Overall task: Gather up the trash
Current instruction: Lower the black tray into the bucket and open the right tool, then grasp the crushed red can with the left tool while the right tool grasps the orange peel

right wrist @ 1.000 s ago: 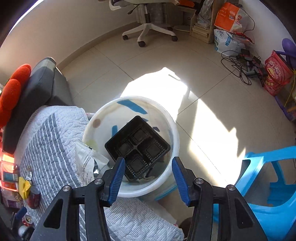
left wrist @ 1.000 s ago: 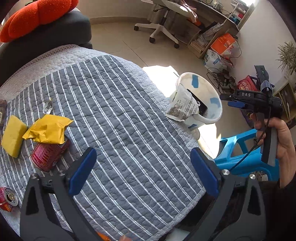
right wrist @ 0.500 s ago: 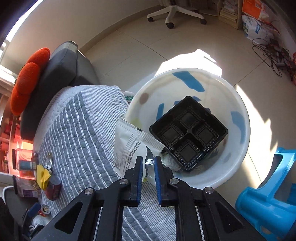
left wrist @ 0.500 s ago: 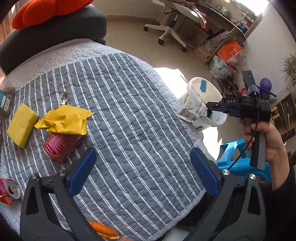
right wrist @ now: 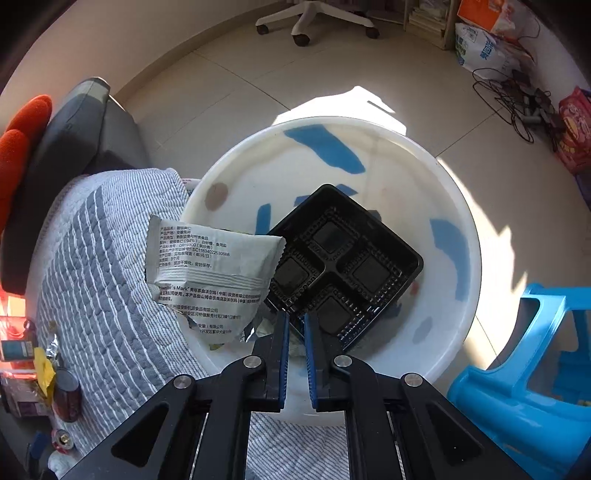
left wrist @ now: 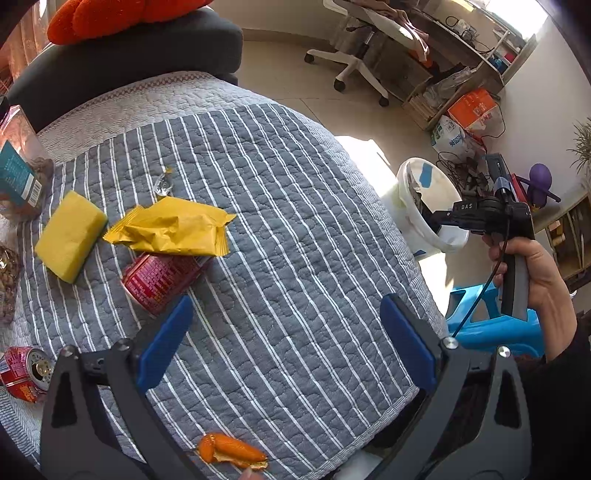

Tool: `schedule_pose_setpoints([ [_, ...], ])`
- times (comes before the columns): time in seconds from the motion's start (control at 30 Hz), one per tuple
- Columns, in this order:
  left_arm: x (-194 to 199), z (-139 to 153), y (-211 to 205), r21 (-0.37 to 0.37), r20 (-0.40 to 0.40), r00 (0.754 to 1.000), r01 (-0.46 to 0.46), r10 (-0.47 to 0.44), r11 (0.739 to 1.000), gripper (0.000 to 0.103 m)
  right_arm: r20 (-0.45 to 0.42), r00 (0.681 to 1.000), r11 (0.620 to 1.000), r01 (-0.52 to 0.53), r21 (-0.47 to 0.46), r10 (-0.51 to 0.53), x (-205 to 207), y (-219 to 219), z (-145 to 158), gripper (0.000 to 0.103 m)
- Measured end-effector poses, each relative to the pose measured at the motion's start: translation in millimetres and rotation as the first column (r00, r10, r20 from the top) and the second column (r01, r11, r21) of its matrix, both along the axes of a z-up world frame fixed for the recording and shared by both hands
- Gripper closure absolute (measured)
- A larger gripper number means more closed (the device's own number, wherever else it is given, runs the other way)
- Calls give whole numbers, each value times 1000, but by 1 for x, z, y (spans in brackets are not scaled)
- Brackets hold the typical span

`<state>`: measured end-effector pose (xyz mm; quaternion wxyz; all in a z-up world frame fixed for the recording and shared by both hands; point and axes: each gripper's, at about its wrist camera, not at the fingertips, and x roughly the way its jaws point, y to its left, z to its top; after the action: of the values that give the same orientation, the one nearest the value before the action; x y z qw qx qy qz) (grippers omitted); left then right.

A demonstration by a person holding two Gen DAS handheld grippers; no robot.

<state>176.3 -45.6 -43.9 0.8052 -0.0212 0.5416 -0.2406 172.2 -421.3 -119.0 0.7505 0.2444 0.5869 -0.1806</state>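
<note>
My left gripper point(left wrist: 284, 332) is open and empty above the striped grey quilt point(left wrist: 280, 236). On the quilt lie a yellow wrapper point(left wrist: 173, 229), a red can point(left wrist: 159, 284) under it, a yellow sponge point(left wrist: 70, 232), a small clear wrapper point(left wrist: 162, 184), a second red can point(left wrist: 22, 373) and an orange peel point(left wrist: 229, 450). My right gripper point(right wrist: 294, 325) is shut with nothing between its pads, over the white bucket point(right wrist: 458, 206). A white printed wrapper point(right wrist: 210, 280) hangs on the bucket's left rim. A black plastic tray point(right wrist: 347, 266) sits inside.
A blue plastic stool point(right wrist: 528, 376) stands right of the bucket. A dark cushion with an orange pillow point(left wrist: 122, 18) is at the quilt's far end. A jar with a teal label point(left wrist: 18, 173) stands at the left. An office chair point(left wrist: 354, 55), bags and cables are on the floor.
My right gripper closed and moved lower over the bucket beside the white wrapper. My left gripper drew back, so the cans, sponge and orange peel show more.
</note>
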Motion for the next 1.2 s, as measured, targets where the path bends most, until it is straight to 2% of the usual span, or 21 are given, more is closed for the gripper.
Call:
schedule_pose_setpoints([
  [0.1,0,2,8,9,11,1000,-18,18,1000,2,14,1000,1000,-3,-3,3,-2,-1,9,93],
  [0.2,0,3,19,40,29,998,-48,47,998,2,23,999,999,-28,-22,28,-3,6,18,88],
  [0.27,-1,4,29,64,41,997,-69,66,996,1,27,998,998,-50,-28,51,-4,12,24,76],
  [0.33,-3,4,39,94,48,996,-84,79,992,1,42,997,997,-66,-40,67,-6,20,32,44],
  [0.4,-7,4,49,135,50,995,-95,89,986,1,66,994,995,-79,-61,83,-13,29,45,34],
  [0.57,-21,10,84,224,61,988,-153,143,962,1,92,982,983,-159,-96,167,-20,62,66,28],
  [0.7,-35,11,119,258,56,973,-232,225,938,1,87,966,966,-232,-111,242,-28,94,71,26],
  [0.9,-56,0,161,323,26,953,-293,301,900,1,76,931,929,-348,-124,358,-41,149,78,24],
  [1.13,-64,-23,200,355,-19,921,-357,388,864,1,73,880,879,-459,-125,470,-57,210,80,22],
  [1.2,-60,-29,208,332,-37,913,-372,406,867,1,68,865,864,-486,-130,497,-60,225,78,22],
])
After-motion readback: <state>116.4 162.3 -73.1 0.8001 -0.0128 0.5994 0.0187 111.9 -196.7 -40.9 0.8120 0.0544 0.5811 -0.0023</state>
